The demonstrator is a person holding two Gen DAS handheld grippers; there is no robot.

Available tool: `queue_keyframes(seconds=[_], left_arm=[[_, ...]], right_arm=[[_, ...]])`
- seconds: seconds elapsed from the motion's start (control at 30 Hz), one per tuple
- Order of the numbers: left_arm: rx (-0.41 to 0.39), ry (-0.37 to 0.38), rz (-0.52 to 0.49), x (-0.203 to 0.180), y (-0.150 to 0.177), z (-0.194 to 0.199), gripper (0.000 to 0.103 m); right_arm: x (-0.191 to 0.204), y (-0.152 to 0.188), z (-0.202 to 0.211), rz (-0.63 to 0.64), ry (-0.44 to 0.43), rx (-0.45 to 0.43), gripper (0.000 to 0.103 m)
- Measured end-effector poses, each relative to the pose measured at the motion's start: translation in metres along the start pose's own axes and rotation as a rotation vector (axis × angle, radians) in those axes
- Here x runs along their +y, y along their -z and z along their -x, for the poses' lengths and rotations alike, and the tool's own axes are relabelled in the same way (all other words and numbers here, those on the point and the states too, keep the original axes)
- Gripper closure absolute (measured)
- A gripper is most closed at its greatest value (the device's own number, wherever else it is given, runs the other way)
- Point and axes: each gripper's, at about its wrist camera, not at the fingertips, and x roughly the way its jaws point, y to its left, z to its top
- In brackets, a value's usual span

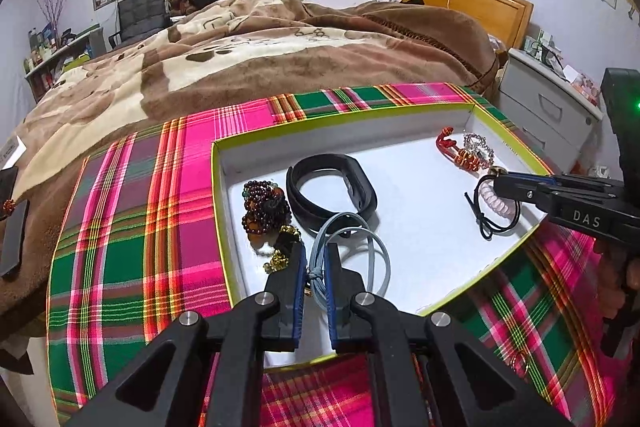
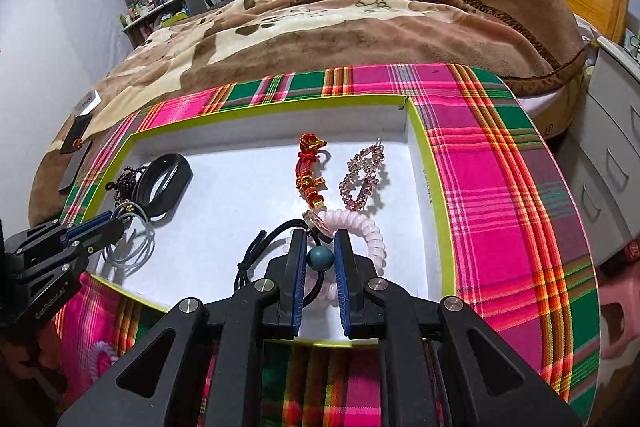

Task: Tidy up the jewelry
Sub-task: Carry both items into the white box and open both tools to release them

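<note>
Pinching grey cord loop [image 1: 352, 251], left tool [image 1: 314, 259]; right tool [image 2: 320, 247] pinching black hair tie's teal bead [image 2: 319, 258] over tray [image 1: 400, 195].

White lettering "DAS" is showing on the right gripper [image 1: 498, 185] body, and "GenRobot.AI" is showing on the left gripper [image 2: 120, 223] body.

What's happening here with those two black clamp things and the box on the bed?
A person is sorting jewelry into a shallow white box on a plaid cloth, a handheld gripper in each hand. The left gripper pinches a grey-blue cord loop low over the box. The right gripper is closed on a black hair tie with a teal bead, beside a pink coil hair tie. A black band, dark beads, a red knot charm and a sparkly clip already lie inside.
</note>
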Motion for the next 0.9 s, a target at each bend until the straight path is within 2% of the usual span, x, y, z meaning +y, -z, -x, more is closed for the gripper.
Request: queue_keyframes(seconds=[0.2, 0.33, 0.9], left_arm=[[-0.011, -0.012, 0.005, 0.0, 0.001, 0.005, 0.092], [-0.03, -0.01, 0.017, 0.001, 0.002, 0.014, 0.086], [-0.147, -0.002, 0.087, 0.002, 0.022, 0.086, 0.085]], right_arm=[[0.002, 0.002, 0.007, 0.009, -0.001, -0.017, 0.078], [0.004, 0.004, 0.014, 0.018, 0.003, -0.029, 0.078], [0.018, 0.028, 0.079, 0.031, -0.003, -0.129, 0.077]])
